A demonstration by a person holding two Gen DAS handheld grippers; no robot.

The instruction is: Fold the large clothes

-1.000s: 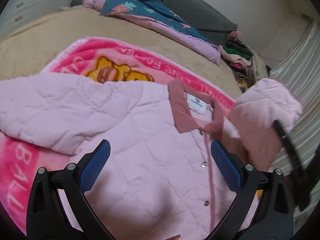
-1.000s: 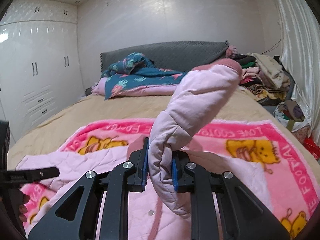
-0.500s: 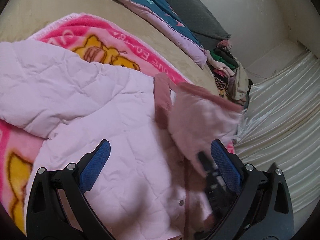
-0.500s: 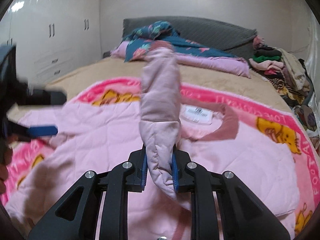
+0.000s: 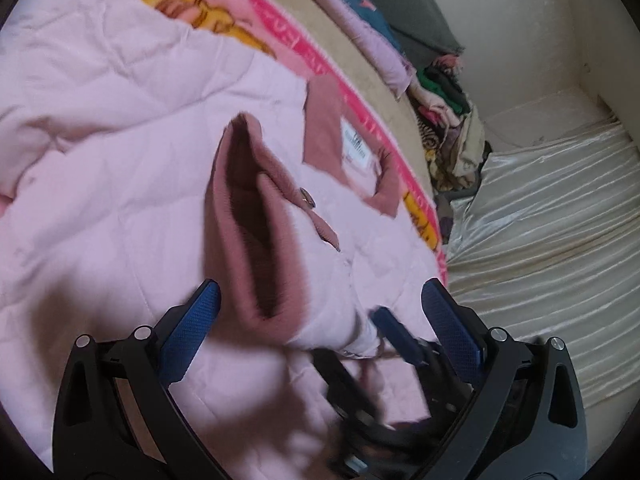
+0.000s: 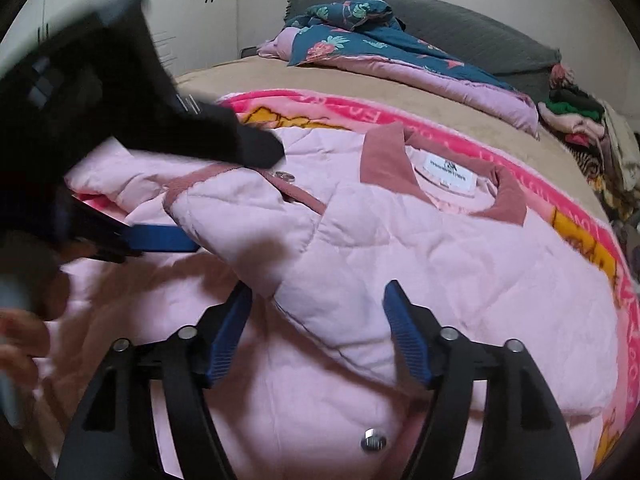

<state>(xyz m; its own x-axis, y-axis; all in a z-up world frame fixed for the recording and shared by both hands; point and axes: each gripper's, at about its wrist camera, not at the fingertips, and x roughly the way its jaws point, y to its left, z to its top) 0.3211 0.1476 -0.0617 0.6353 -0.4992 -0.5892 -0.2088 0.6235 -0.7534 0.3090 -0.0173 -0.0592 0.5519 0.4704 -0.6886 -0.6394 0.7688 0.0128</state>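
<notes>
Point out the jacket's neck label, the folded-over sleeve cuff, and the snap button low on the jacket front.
neck label point(image 6: 447, 172), right wrist view, middle of the white tag inside the collar.
sleeve cuff point(image 5: 248, 216), left wrist view, dark pink lining of the open cuff.
snap button point(image 6: 373, 443), right wrist view, centre of the metal snap.

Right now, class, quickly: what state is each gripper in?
Left gripper: open, holding nothing, over the pink quilted jacket.
Right gripper: open, holding nothing, its folded sleeve between the jaws.
</notes>
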